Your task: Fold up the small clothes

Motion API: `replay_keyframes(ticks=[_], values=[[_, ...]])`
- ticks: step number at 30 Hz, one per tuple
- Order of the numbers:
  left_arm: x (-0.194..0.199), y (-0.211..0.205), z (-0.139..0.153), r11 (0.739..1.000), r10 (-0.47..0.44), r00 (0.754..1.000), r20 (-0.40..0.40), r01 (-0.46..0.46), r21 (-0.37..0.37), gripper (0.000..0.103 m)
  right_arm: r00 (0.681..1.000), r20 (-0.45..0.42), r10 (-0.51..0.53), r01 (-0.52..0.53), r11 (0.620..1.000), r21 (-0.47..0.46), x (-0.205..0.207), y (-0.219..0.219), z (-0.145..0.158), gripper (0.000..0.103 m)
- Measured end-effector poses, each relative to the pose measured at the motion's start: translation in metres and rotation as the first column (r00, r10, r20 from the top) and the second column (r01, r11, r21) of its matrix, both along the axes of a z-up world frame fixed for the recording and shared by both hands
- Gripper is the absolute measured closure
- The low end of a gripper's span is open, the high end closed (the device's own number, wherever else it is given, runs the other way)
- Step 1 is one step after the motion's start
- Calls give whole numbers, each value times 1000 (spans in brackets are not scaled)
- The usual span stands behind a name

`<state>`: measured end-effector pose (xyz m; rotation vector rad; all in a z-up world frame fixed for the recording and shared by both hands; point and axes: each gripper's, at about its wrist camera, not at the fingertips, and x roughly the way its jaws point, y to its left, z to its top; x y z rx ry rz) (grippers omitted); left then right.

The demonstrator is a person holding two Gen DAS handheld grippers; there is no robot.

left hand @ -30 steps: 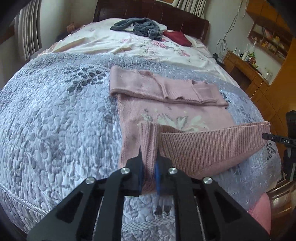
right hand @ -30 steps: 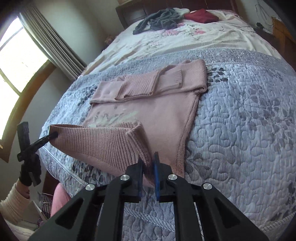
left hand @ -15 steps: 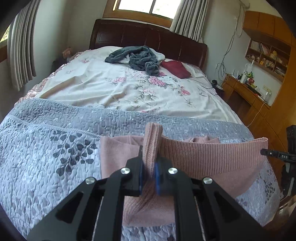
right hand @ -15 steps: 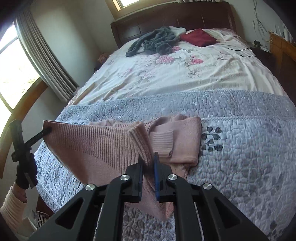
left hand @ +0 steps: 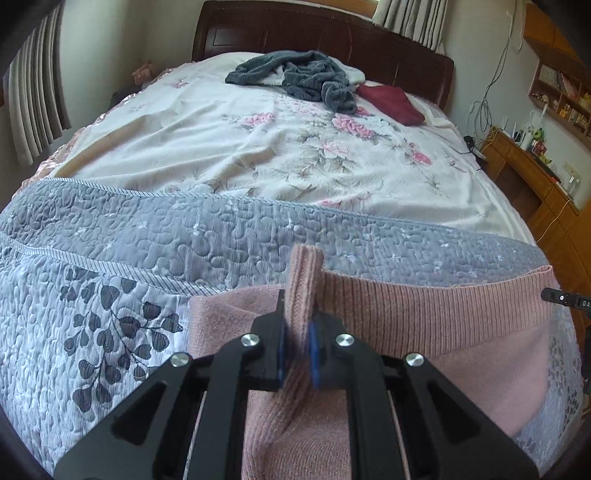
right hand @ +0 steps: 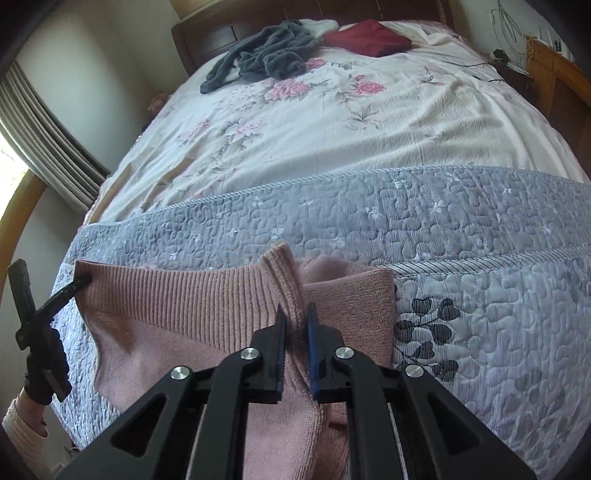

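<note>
At the foot of the bed, closest to each camera, the left gripper (left hand: 298, 345) and the right gripper (right hand: 295, 341) are both clamped narrowly on the ribbed hem (left hand: 436, 306) of a pink knit sweater (right hand: 155, 332), one at each corner; the band stretches taut between them, probably so the lower half travels as one straight edge and lands square; below the hem the body of the sweater drapes onto the grey quilted coverlet (left hand: 110, 295), where its farther part already lies flat; I judge the fold to be mid-carry, hem not yet laid down; beyond, a floral sheet (right hand: 332, 122); farthest, a grey garment (left hand: 306, 77) and a red cloth (left hand: 391, 103) by the headboard (left hand: 332, 33), apparently waiting.
</note>
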<state>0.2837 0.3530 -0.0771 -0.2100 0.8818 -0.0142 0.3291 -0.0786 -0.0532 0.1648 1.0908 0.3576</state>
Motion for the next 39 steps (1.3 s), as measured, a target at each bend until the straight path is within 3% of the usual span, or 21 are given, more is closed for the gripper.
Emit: replay_keyframes(ticks=[8,12,14,19,24,31,33,35,39], values=[[27,3,-57,999,44,994,-97,-41,27,93,996,-77,-32,29,999,-43,23,-3,-55,93],[30,9,-72,998,60,988,-139,-56,38,82,993,-110,-48,43,998,-50,26,-8,-74,91],[28,14,-77,997,69,986,-153,-65,30,78,991,-119,-54,49,998,-43,24,-10,-77,83],[7,31,-68,995,98,986,-136,-101,-11,65,992,-103,-67,67,998,-2,3,-25,-61,66],[-27,37,-43,991,128,987,-96,-125,38,64,992,-120,-26,35,997,73,-42,-35,-42,64],[-87,-4,-26,999,-11,995,-97,14,32,56,978,-200,66,-43,993,114,-115,-30,-57,59],[-101,-22,-28,997,-62,992,-108,67,42,53,970,-232,70,-48,994,98,-125,-28,-66,63],[-109,-36,-34,994,-101,986,-133,106,33,53,967,-241,77,-54,994,100,-131,-27,-69,90],[-115,-50,-56,990,-125,973,-194,136,45,53,973,-230,37,-16,996,92,-130,-30,-63,95]])
